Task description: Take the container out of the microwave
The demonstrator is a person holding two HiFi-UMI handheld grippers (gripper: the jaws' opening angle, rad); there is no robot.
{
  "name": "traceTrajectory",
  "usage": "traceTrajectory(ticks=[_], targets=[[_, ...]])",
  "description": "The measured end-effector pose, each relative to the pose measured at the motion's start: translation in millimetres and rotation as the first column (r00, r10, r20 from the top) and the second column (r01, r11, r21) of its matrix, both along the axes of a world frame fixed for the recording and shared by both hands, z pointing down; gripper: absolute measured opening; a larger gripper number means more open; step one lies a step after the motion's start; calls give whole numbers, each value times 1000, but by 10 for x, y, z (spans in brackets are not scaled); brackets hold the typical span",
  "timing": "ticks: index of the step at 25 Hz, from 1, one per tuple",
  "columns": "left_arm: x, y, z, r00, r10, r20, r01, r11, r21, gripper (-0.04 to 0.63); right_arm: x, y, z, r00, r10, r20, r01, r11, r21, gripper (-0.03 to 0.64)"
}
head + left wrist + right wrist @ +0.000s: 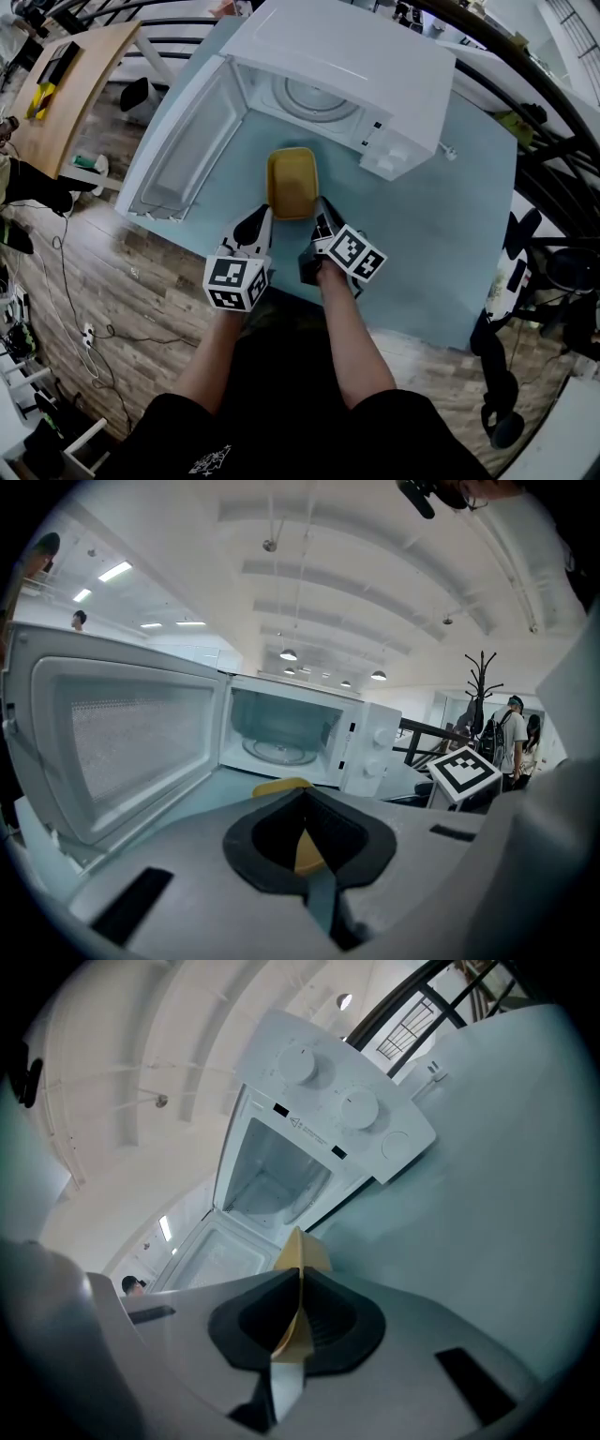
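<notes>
The yellow container (292, 180) rests on the teal table (450, 234), just in front of the open white microwave (356, 56). My left gripper (266, 216) holds its near left corner and my right gripper (320, 208) its near right corner. In the left gripper view the jaws (305, 855) are shut with a yellow sliver of the container (281, 785) pinched between them. The right gripper view shows the right gripper (291, 1335) shut on the container's rim (302, 1251). The microwave's cavity holds only its glass turntable (314, 97).
The microwave door (183, 150) swings wide to the left, reaching the table's left edge. The table's near edge lies under my forearms. A wooden desk (75, 84) stands far left and black railings (544, 112) curve on the right. Standing people (514, 738) show in the distance.
</notes>
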State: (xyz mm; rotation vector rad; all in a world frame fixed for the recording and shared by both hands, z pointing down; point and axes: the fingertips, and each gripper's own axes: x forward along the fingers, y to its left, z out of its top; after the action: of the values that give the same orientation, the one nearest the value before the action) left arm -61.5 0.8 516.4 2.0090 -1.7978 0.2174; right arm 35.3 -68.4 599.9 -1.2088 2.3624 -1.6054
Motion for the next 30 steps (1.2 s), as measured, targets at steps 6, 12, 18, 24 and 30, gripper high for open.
traceTrajectory(ticks=[6, 12, 18, 24, 30], targets=[[31, 42, 60, 1000, 2, -3, -2, 1000, -15, 8, 17, 64, 95, 1000, -3, -9, 3, 1000, -16, 18], [25, 74, 88, 1000, -3, 2, 3, 1000, -25, 8, 18, 94, 171, 1000, -8, -24, 7, 1000, -27, 18], [29, 123, 92, 1000, -11, 5, 11, 999, -37, 8, 44, 140, 258, 999, -17, -41, 15, 999, -49, 18], [38, 136, 108, 1000, -6, 10, 7, 999, -45, 8, 40, 186, 319, 999, -27, -41, 25, 998, -65, 18], [63, 173, 165, 1000, -6, 7, 6, 998, -56, 8, 49, 207, 352, 997, -50, -57, 46, 997, -58, 18]])
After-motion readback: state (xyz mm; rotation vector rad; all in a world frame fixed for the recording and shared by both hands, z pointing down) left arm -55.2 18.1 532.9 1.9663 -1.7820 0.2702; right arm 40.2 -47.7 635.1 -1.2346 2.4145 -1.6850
